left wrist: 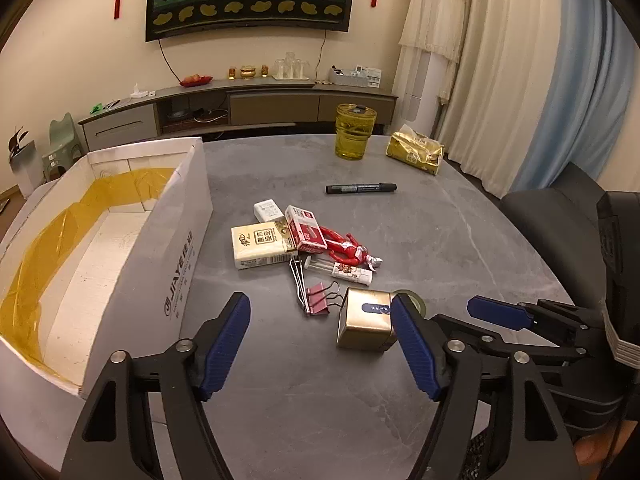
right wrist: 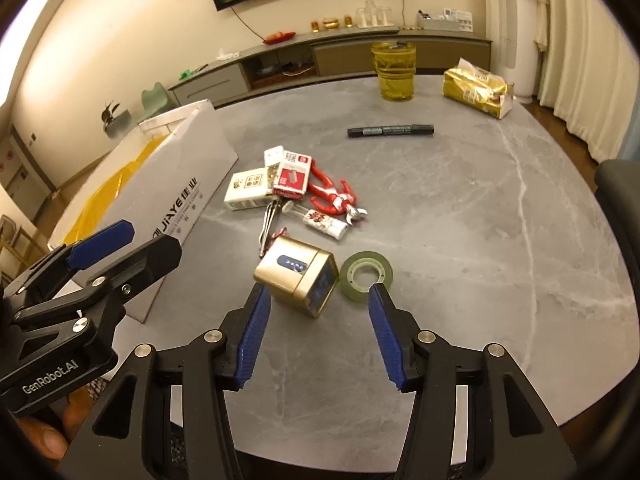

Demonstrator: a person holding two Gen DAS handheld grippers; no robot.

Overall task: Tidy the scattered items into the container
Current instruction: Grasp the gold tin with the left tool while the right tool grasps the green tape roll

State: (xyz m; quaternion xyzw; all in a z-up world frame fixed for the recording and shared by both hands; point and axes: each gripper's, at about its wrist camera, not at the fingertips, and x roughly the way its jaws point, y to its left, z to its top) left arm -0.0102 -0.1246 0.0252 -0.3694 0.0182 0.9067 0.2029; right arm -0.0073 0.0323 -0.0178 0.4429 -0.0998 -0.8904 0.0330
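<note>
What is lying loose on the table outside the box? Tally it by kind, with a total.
Marker: 1
Small packs and cartons: 3
Toy figure: 1
Tube: 1
Binder clips: 2
Gold tin: 1
Tape roll: 1
Glass: 1
Gold bag: 1
Total: 12

- The box stands at the table's nine o'clock.
- The tin lies at six o'clock of the pile, the tape roll just beside it at three o'clock.
- The marker lies at twelve o'clock of the pile, the glass and the packet behind it.
</note>
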